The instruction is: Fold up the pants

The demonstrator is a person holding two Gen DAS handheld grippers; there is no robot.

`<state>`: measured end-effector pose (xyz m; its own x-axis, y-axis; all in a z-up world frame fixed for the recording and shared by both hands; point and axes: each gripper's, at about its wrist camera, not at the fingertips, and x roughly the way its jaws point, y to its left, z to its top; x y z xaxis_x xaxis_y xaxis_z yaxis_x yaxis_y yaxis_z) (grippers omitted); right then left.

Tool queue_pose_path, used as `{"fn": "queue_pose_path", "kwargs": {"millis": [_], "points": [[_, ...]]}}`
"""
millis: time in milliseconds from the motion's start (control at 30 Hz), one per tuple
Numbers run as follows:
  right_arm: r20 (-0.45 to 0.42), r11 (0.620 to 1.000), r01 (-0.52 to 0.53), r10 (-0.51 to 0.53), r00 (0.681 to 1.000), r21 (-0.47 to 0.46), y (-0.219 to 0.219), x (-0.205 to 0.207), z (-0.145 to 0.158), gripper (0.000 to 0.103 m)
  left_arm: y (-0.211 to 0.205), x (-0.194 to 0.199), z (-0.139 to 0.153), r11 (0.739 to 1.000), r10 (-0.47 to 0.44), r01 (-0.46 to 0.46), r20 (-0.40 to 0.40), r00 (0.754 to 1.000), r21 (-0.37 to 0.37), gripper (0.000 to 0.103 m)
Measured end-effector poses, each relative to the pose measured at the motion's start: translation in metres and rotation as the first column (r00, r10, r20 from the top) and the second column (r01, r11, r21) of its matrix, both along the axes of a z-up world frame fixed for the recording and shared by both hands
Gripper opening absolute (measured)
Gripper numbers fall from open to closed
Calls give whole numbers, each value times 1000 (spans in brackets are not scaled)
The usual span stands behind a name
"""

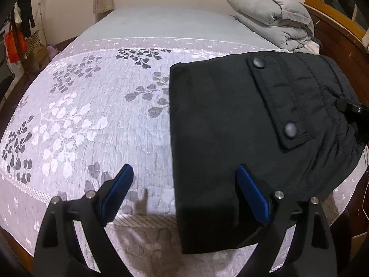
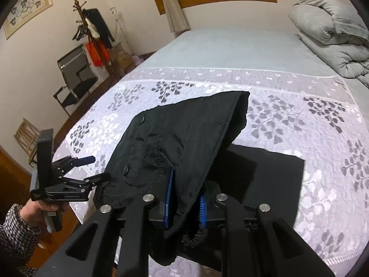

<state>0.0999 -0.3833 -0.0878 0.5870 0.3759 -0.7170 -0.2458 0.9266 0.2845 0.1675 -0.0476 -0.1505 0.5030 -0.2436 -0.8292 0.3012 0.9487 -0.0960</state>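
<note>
**A:** Start at the claws. What has the right gripper (image 2: 184, 204) got?

**B:** Its blue pads are pinched together on the elastic waistband end of the black, quilted nylon pants (image 2: 184, 143), holding that end up off the bed. A pocket flap with two snap buttons faces the camera, and a loop of drawcord hangs below the pads.

**A:** And the left gripper (image 1: 185, 194)?

**B:** Spread wide and holding nothing. Its right-hand finger lies over the near part of the pants; whether it touches the cloth I can't say — the frame is soft there. In the right wrist view it hovers beside the lifted waistband, off toward the bed's left edge.

**A:** Where do the pants lie, then?

**B:** On the pale quilted bedspread with grey and white leaf sprigs (image 2: 311, 124), near the bed's front edge; from the left wrist view the fabric reaches over that edge. A flat folded layer rests on the spread under the raised end.

**A:** So which step is this?

**B:** I'd judge it mid-fold: the waistband end is being carried over the layer already down. The next move calls for lowering it so the edges line up, then letting go — the left claw could pin or smooth the lower layer.

**A:** Any containers?

**B:** None in use. Only a folded grey duvet (image 1: 274, 16) at the bed's far right corner.
</note>
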Motion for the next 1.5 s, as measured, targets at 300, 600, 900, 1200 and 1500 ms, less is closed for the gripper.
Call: {"fn": "queue_pose_path", "kwargs": {"millis": [300,600,900,1200,1500], "points": [[-42,993,107,-105,994,45,-62,-6,-2,19,-20,2,2,1000,-27,27,7,1000,-7,91],[-162,979,185,-169,972,88,-100,-3,-54,19,-40,2,-2,997,-75,75,8,997,19,91],[-265,937,244,-177,948,249,-128,5,-106,35,-50,5,-9,997,-78,78,6,997,16,92],[-258,946,224,-163,952,233,-126,-20,-102,61,-53,5,-15,998,-69,69,-6,998,2,92],[-253,943,231,-168,953,241,-123,-36,-98,36,-61,1,-18,997,-75,75,-22,997,-4,92]]}}
